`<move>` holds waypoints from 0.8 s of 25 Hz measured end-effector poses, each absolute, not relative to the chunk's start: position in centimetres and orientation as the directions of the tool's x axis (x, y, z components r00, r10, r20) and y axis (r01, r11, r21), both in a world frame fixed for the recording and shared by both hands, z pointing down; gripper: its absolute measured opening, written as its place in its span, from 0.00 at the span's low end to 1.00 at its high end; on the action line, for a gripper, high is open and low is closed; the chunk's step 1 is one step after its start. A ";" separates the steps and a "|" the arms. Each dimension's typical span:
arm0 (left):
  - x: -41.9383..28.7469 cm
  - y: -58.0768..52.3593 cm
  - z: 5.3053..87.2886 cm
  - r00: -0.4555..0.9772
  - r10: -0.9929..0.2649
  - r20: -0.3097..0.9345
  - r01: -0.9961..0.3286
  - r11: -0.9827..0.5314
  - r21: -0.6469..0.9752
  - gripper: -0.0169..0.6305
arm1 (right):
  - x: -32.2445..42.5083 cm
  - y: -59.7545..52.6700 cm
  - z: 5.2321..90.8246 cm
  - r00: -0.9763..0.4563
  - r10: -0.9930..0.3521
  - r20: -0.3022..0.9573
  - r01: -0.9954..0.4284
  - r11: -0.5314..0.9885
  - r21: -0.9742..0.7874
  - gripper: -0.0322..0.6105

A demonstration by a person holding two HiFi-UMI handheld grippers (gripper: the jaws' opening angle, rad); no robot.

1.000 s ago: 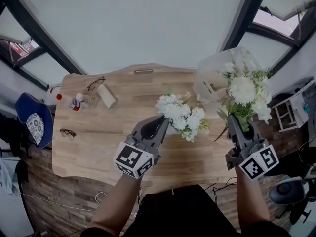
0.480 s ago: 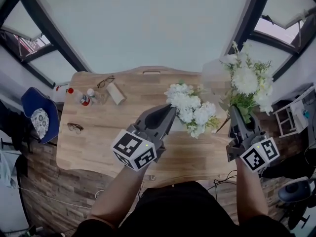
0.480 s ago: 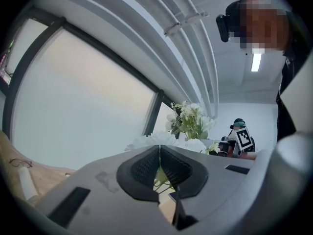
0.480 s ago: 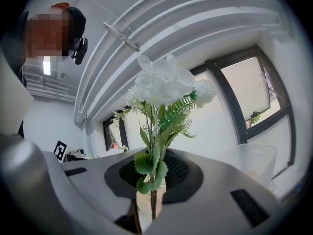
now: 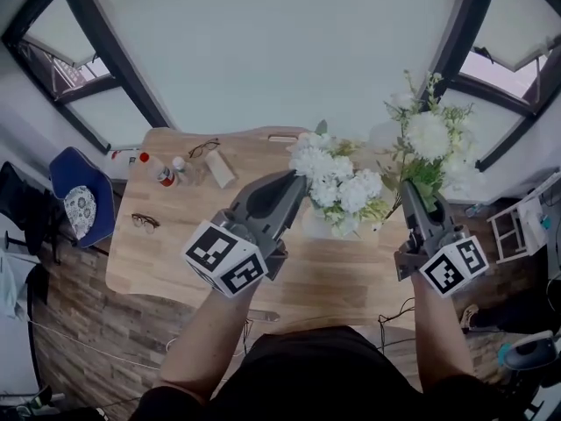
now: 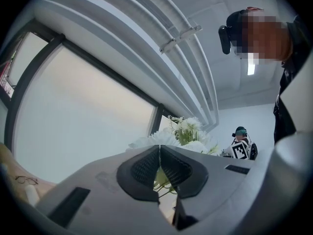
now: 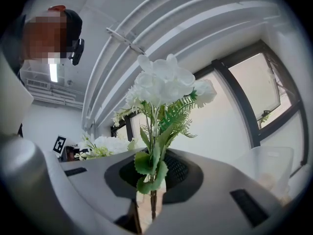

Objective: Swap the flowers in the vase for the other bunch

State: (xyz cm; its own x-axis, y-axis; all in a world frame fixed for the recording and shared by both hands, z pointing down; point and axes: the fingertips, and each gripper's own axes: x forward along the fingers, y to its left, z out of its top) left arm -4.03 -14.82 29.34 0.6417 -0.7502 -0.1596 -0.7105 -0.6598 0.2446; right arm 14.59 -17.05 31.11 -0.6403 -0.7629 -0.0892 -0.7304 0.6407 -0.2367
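My left gripper (image 5: 296,181) (image 6: 159,148) is shut on the thin stems of a bunch of round white flowers (image 5: 337,182) (image 6: 181,131), held level above the wooden table (image 5: 175,261). To its right, my right gripper (image 5: 410,191) (image 7: 155,153) is shut on the stem of a second bunch (image 5: 429,139) (image 7: 164,84) of white blooms with fern leaves, which stands upright. A translucent vase (image 7: 271,168) shows to the right of the right gripper. In the head view it is mostly hidden behind the flowers.
Two pairs of glasses (image 5: 145,224) (image 5: 204,148), small bottles (image 5: 158,172) and a pale block (image 5: 219,169) lie at the table's left end. A blue chair (image 5: 79,204) stands beyond that end. Dark window frames rise behind the table.
Both grippers have risen with their bunches, the left one further. The white bunch has come up off the table towards the second bunch.
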 end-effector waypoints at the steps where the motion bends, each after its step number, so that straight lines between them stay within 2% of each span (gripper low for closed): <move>1: -4.1 -14.7 29.0 0.632 -0.757 -0.162 -0.719 -0.652 0.242 0.05 | 14.6 -17.0 31.0 -0.648 -0.756 -0.093 -0.724 0.649 -0.235 0.16; 7: -6.6 -13.4 27.5 0.564 -0.808 -0.170 -0.778 -0.589 0.220 0.05 | 13.2 -17.2 30.5 -0.689 -0.716 -0.115 -0.681 0.693 -0.236 0.16; 13: -12.8 -14.7 29.1 0.495 -0.858 -0.138 -0.819 -0.514 0.256 0.05 | 7.2 -20.3 31.4 -0.737 -0.672 -0.075 -0.645 0.732 -0.221 0.16; 20: -17.3 -14.0 30.7 0.414 -0.903 -0.119 -0.856 -0.430 0.286 0.05 | 4.4 -22.2 33.2 -0.756 -0.653 -0.055 -0.629 0.746 -0.218 0.16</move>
